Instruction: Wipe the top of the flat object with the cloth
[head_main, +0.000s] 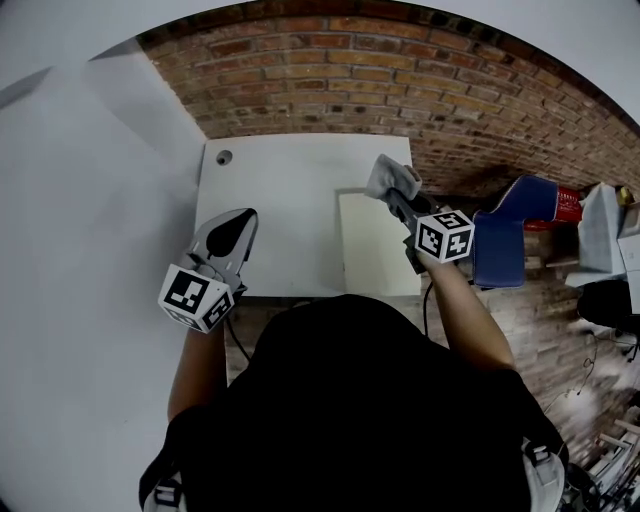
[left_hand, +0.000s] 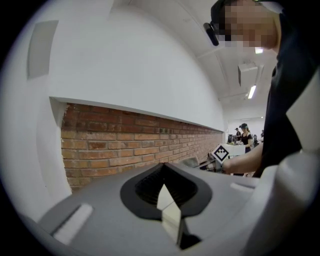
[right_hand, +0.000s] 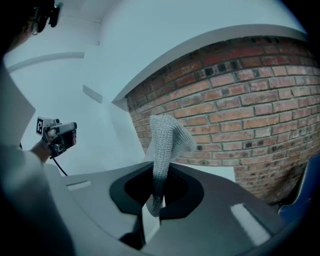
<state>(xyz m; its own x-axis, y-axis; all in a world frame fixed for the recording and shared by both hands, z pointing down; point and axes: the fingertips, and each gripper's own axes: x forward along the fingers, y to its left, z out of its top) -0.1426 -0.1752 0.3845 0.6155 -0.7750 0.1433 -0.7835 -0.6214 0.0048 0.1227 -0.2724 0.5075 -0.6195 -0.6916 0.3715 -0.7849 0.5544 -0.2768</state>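
A flat cream board (head_main: 376, 250) lies on the right part of the white table (head_main: 270, 200). My right gripper (head_main: 400, 203) hovers over the board's far right corner, shut on a grey knitted cloth (head_main: 389, 178). In the right gripper view the cloth (right_hand: 168, 142) rises from the closed jaws (right_hand: 154, 206) and flops over at its top. My left gripper (head_main: 238, 228) is held over the table's near left edge, away from the board. Its jaws (left_hand: 168, 204) are shut with nothing between them and point toward the brick wall.
A brick wall (head_main: 330, 70) runs behind the table, and a white wall (head_main: 90, 200) stands at the left. A round cable hole (head_main: 223, 157) sits in the table's far left corner. A blue chair (head_main: 503, 235) stands close to the table's right side.
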